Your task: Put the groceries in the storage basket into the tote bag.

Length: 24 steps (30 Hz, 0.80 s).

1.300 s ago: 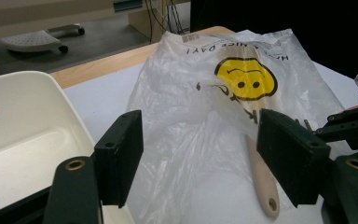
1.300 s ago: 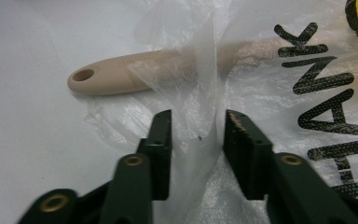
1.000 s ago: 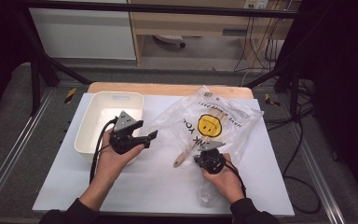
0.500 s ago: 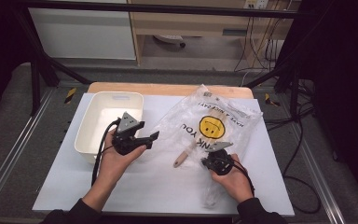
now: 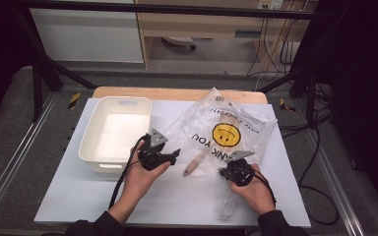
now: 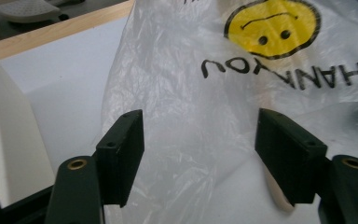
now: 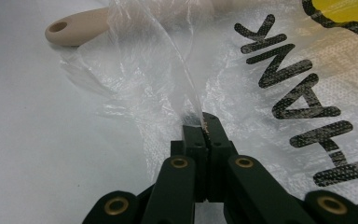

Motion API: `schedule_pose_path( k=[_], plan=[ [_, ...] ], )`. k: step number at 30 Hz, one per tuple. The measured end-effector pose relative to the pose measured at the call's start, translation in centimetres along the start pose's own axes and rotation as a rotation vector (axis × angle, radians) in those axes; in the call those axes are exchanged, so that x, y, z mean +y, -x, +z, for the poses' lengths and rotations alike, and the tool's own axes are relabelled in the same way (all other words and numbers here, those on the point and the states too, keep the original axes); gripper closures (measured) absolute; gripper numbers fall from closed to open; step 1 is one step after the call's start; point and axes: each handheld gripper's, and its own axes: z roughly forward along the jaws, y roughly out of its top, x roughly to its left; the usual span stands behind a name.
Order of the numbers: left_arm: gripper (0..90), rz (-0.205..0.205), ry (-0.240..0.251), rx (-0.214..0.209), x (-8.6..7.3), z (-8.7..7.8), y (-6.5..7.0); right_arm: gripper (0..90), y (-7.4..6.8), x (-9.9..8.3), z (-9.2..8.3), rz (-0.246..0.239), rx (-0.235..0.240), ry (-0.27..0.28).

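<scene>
Nearest the person, the right gripper (image 5: 226, 171) is clenched on a fold of the clear crinkled plastic bag printed with a yellow smiley face (image 5: 226, 130), pinching the film between its black jaws just above the white worktop (image 5: 177, 201). The left gripper (image 5: 173, 155) hangs released, jaws apart, at the bag's left edge with nothing pressed between them. Beyond, a pale wooden handle (image 5: 194, 164) pokes from the bag's mouth, and a white rectangular plastic tub (image 5: 115, 132) stands to the left.

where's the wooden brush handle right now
In the high view the wooden brush handle pokes out of the plastic bag at mid-table, between the left hand-held gripper and right hand-held gripper.
</scene>
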Motion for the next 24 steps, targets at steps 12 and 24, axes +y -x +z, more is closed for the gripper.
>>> schedule_pose_path(
  k=[12,24],
  plan=[
    [22.9,0.02,-0.094,0.01,-2.3,2.6,0.1,90.0,0.1,-0.1,0.0,0.016,0.013,0.003],
    [13.6,0.022,-0.149,0.025,-3.1,4.0,0.8,90.0,0.2,-0.1,0.0,0.013,0.016,0.004]
  ],
)
